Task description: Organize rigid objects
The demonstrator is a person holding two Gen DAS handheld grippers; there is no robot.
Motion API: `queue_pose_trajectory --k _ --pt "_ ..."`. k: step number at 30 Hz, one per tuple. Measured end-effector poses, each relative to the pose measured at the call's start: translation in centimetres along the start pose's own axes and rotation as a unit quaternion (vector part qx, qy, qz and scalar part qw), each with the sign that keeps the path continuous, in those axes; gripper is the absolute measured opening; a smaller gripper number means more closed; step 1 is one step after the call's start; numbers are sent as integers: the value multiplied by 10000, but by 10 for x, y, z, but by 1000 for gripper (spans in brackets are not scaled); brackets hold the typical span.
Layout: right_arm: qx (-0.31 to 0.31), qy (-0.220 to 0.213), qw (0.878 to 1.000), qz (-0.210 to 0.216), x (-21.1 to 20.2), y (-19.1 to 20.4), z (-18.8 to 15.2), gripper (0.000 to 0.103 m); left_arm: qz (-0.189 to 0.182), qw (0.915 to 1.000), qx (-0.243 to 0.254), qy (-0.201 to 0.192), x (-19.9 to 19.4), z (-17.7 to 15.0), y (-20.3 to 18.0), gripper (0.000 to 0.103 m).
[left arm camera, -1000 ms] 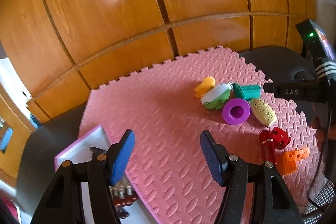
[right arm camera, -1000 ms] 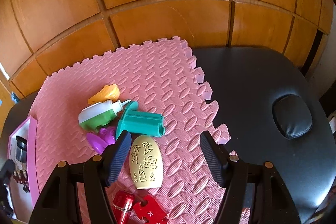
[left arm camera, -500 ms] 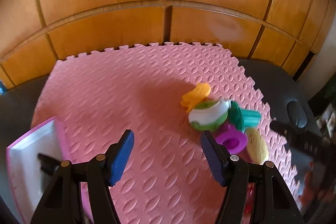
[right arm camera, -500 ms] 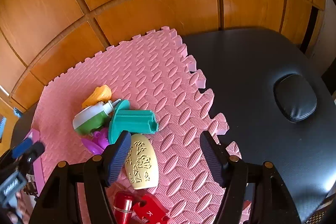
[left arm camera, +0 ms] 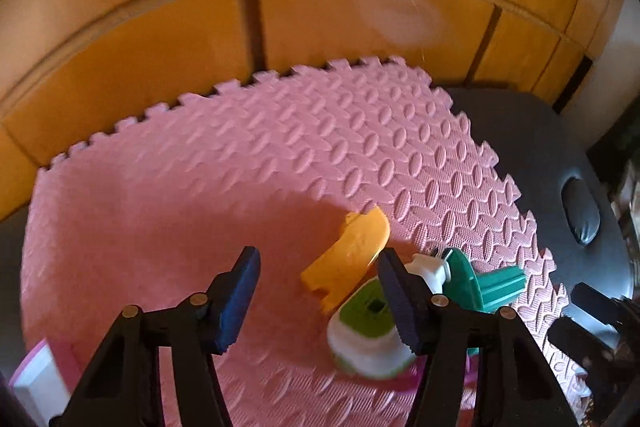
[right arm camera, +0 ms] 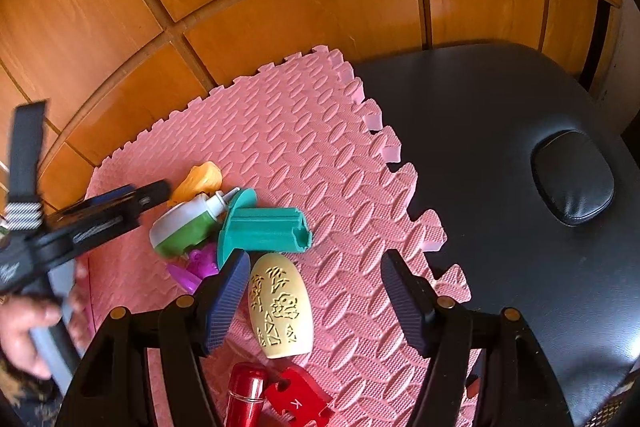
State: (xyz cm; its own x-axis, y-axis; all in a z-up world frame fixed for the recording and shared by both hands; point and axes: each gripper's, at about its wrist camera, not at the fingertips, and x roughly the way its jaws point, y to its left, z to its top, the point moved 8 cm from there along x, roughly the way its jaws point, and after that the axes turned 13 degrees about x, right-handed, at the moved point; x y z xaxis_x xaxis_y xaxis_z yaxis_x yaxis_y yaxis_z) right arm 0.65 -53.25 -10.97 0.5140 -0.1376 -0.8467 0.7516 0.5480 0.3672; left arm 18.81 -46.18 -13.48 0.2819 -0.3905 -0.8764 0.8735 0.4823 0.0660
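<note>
A pile of toys lies on the pink foam mat [left arm camera: 200, 187]: an orange piece [left arm camera: 352, 259], a green-and-white bottle-shaped toy [left arm camera: 368, 331], a teal spool [left arm camera: 476, 283] and a purple ring beneath. My left gripper [left arm camera: 320, 299] is open, close over the orange piece and the green-and-white toy. In the right wrist view my right gripper [right arm camera: 316, 303] is open around a cream oval piece [right arm camera: 280, 307]; the orange piece [right arm camera: 200, 179], green-and-white toy [right arm camera: 184, 223], teal spool [right arm camera: 264, 231], purple ring [right arm camera: 196, 263], a red cylinder [right arm camera: 246, 399] and a red puzzle piece [right arm camera: 298, 401] show there too.
A pink-rimmed white tray [left arm camera: 36, 383] sits at the mat's near left corner. The mat lies on a black padded table [right arm camera: 520, 147] with an oval pad [right arm camera: 572, 179]. Wooden panelling [left arm camera: 320, 7] stands behind. My left gripper's body and the hand holding it [right arm camera: 36, 319] show at the right view's left edge.
My left gripper has swung right from the tray and closed in on the toy pile, still open. My right gripper has held almost still over the cream piece.
</note>
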Motion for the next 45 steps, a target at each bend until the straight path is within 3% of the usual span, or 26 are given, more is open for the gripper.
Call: queue_pose_trajectory --k 4,6,8,16,23,27,33,45 --pt "22 33 10000 -11 2 -1 0 69 -343 9990 182 204 24 4 -17 59" --pt "25 48 10000 -26 3 -2 0 69 -383 9986 199 293 31 4 -20 47" --pt "18 51 10000 -39 4 -3 0 69 -523 9980 132 341 34 1 -21 27" --pt "337 -146 9993 -36 -1 -16 9 67 -410 9982 -373 214 12 -27 4 27" --pt "622 97 9979 152 8 -23 9 61 -150 9964 -821 119 -19 -61 28 27" --pt "514 320 9975 371 14 -14 3 60 -22 9974 -717 -85 -46 -70 26 27" --pt "209 526 9980 294 21 -4 -10 49 -47 9980 -564 -266 -80 -87 11 27" --pt "-424 997 9939 224 37 13 -37 49 -92 9973 -532 -491 -134 -128 -4 27"
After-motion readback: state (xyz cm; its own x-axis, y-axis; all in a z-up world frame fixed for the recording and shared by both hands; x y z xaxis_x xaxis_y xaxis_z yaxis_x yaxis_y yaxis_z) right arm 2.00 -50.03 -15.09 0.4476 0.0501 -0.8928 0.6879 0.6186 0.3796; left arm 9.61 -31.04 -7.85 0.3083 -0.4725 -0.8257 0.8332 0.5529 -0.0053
